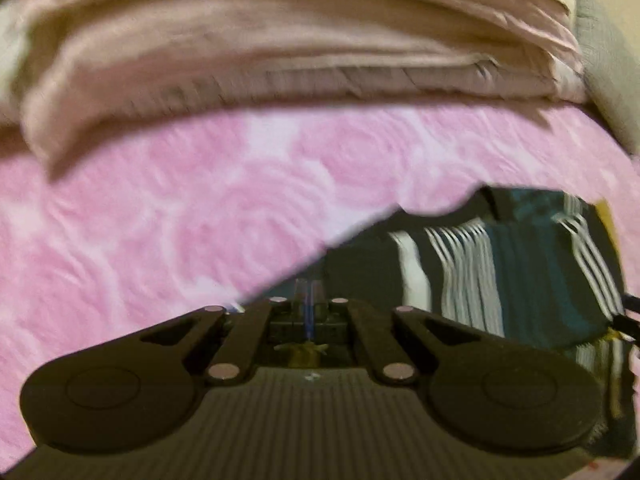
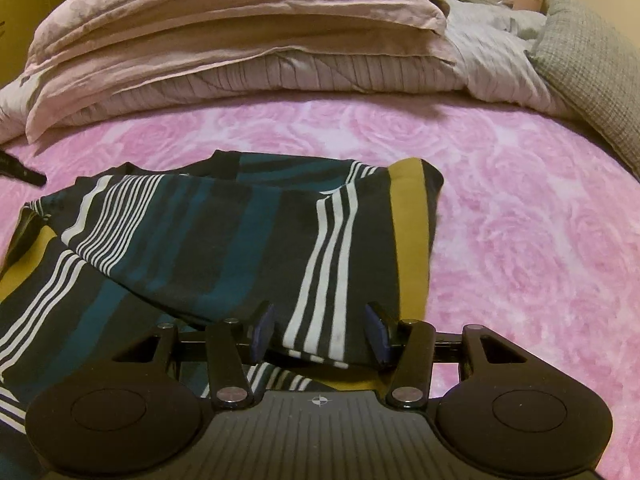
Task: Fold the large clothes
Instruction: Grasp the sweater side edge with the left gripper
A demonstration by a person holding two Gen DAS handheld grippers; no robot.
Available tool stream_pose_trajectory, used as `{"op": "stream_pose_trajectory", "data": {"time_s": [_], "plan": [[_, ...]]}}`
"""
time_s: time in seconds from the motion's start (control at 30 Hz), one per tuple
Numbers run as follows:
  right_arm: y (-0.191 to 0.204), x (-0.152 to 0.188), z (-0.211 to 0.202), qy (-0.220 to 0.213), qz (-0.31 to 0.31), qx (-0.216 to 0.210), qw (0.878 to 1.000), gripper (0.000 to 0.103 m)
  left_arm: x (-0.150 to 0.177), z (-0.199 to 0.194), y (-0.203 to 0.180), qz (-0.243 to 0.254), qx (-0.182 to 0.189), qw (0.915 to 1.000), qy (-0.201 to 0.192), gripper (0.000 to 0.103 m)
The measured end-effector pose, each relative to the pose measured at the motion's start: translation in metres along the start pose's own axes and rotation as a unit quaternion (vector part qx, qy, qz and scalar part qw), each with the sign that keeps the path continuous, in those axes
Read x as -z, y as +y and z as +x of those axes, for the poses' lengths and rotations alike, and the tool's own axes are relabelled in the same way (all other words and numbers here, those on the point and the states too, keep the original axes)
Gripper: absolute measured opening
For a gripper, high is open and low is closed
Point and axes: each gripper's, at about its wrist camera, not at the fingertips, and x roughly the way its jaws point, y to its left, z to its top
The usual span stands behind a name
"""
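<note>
Striped garment (image 2: pixel 192 240), dark navy with teal bands, white stripe groups and a mustard band, lies crumpled on the pink rose-patterned bed cover (image 2: pixel 520 220), toward the near left of the bed in the right wrist view; one part is doubled over another, a mustard-edged fold at its far right; right tool (image 2: pixel 320 330) stands about half open, its two blue-padded fingers (image 2: pixel 262 326) either side of a hem of the garment that runs between them; cloth lies against or very near both pads, though a firm pinch cannot be told from this view; a little bare bed cover shows to the right of the right-hand finger; left tool (image 1: pixel 308 304) has its fingers drawn nearly together at the garment's edge, where dark cloth meets the pink cover; that view is blurred and the tips are largely hidden, so whether cloth is caught between them cannot be told; a dark tip of the left tool (image 2: pixel 24 174) shows at the far left edge of the right wrist view, just beyond the garment's far corner; behind the garment a folded dusty-pink duvet (image 2: pixel 200 40) is heaped across the head of the bed; a grey waffle-weave cushion (image 2: pixel 588 64) sits at its right end.
</note>
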Motion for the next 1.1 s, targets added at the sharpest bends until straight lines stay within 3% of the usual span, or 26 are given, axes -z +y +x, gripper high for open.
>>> {"op": "stream_pose_trajectory", "data": {"time_s": [0.1,0.23,0.27,0.33,0.37,0.4,0.6,0.7,0.87,0.97,1.1], "plan": [[0.004,0.001,0.002,0.002,-0.003,-0.001,1.000,0.048,0.009,0.015,-0.007,0.006,0.010,0.9999,0.013,0.036],[0.007,0.003,0.004,0.006,-0.011,0.000,1.000,0.049,0.022,0.033,-0.013,0.013,-0.001,0.9991,0.041,0.036],[0.007,0.003,0.005,0.007,-0.011,0.001,1.000,0.049,0.022,0.033,-0.015,0.017,0.001,0.9989,0.043,0.034],[0.008,0.003,0.005,0.009,-0.011,0.005,1.000,0.049,0.021,0.029,-0.020,0.026,0.006,0.9985,0.048,0.019],[0.008,0.003,0.006,0.009,-0.011,0.006,1.000,0.049,0.020,0.026,-0.023,0.036,0.000,0.9983,0.046,0.006],[0.009,0.002,0.007,0.010,-0.010,0.008,1.000,0.049,0.019,0.022,-0.024,0.046,-0.004,0.9981,0.040,0.003],[0.010,-0.008,0.005,0.002,-0.007,0.014,1.000,0.049,0.012,-0.013,-0.012,0.032,-0.003,0.9994,-0.010,0.000],[0.010,-0.011,0.007,-0.002,-0.011,0.015,1.000,0.049,0.010,-0.023,-0.007,0.033,-0.021,0.9989,-0.028,0.000],[0.011,-0.011,0.012,0.007,-0.006,0.017,1.000,0.049,0.005,-0.008,-0.005,0.020,0.022,0.9993,-0.022,0.001],[0.014,-0.010,0.012,0.008,-0.011,0.014,1.000,0.050,0.001,0.015,-0.005,0.001,0.042,0.9991,-0.005,0.018],[0.016,-0.008,0.013,0.006,-0.014,0.014,1.000,0.050,0.002,0.042,-0.010,0.022,0.030,0.9992,0.016,0.024]]}}
